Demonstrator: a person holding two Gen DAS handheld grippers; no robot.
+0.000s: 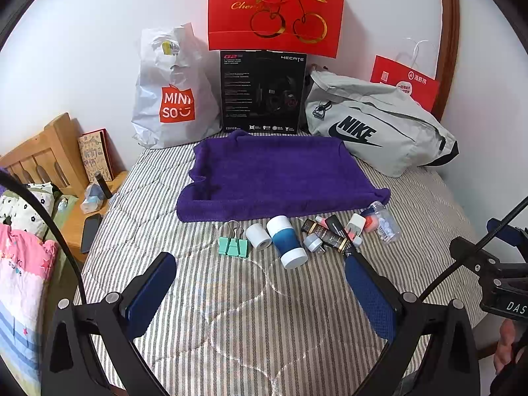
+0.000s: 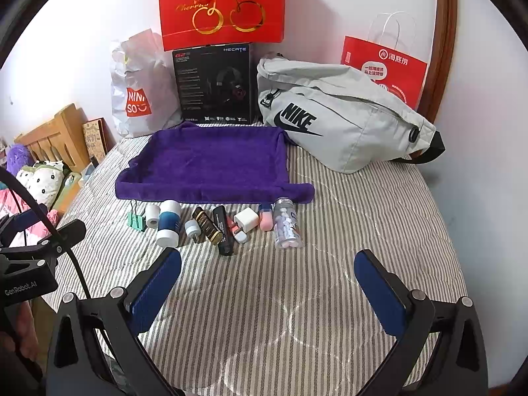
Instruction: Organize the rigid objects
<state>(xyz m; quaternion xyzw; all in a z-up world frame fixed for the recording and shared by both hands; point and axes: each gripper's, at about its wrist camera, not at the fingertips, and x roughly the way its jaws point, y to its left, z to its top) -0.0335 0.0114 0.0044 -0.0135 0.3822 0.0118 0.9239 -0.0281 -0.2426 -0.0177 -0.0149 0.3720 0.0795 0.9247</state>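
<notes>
A row of small objects lies on the striped bed in front of a purple towel point(image 1: 280, 175) point(image 2: 211, 168): a green binder clip point(image 1: 233, 246) point(image 2: 136, 220), a white roll point(image 1: 258, 235) point(image 2: 152, 215), a blue-and-white cylinder point(image 1: 286, 241) point(image 2: 169, 227), dark tubes point(image 1: 330, 234) point(image 2: 214, 227), a white charger point(image 2: 246, 221) and a clear pill bottle point(image 1: 384, 221) point(image 2: 287, 227). My left gripper point(image 1: 260, 293) is open and empty, just short of the row. My right gripper point(image 2: 269, 290) is open and empty, near the pill bottle side.
Behind the towel stand a Miniso bag point(image 1: 171, 95), a black headset box point(image 1: 262, 90), a red cherry bag point(image 1: 277, 6), a grey Nike bag point(image 1: 373, 125) and a red paper bag point(image 2: 384, 66). A wooden bedside shelf point(image 1: 82, 211) is at left.
</notes>
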